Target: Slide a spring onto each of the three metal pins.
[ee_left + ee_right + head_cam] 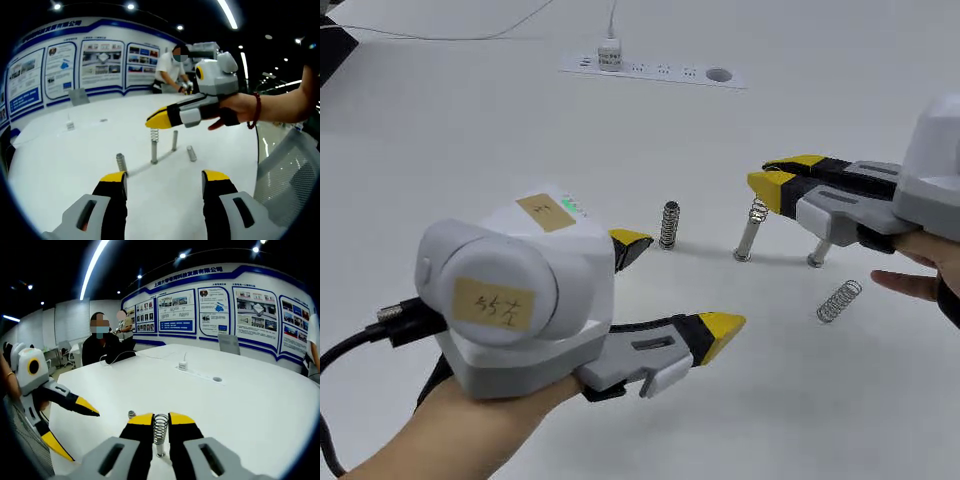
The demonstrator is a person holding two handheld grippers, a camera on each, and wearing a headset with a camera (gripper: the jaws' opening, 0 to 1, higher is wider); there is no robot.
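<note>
The right gripper (pixel 160 420) is clamped on a spring (pixel 160 429), with a yellow tip pressing each side of the coil. This spring sits at the top of the upright middle pin (pixel 748 238), and most of the shaft is bare below it. The left gripper (pixel 675 285) is released, its jaws wide apart with nothing between them. It hangs over the near part of the white table (pixel 470 130) and points toward the pins.

The right gripper view looks straight along the jaws at the held coil. It also shows the left gripper's spread yellow tips at its left edge. The left gripper view gives the side-on picture: the coil high on its pin under the right gripper's tips, with the other two pins on either side of it. The head view lays out the whole row.

There are three metal pins, all standing upright. There are three springs. A seated spring (pixel 668 225) covers the left pin from top to base. The second is the one in the jaws. A loose spring (pixel 838 300) lies on its side on the table, near the right pin (pixel 817 255) but not touching it. That pin is bare and partly hidden under the right gripper.

A white power strip (pixel 650 70) with one plug in it lies well beyond the pins.
</note>
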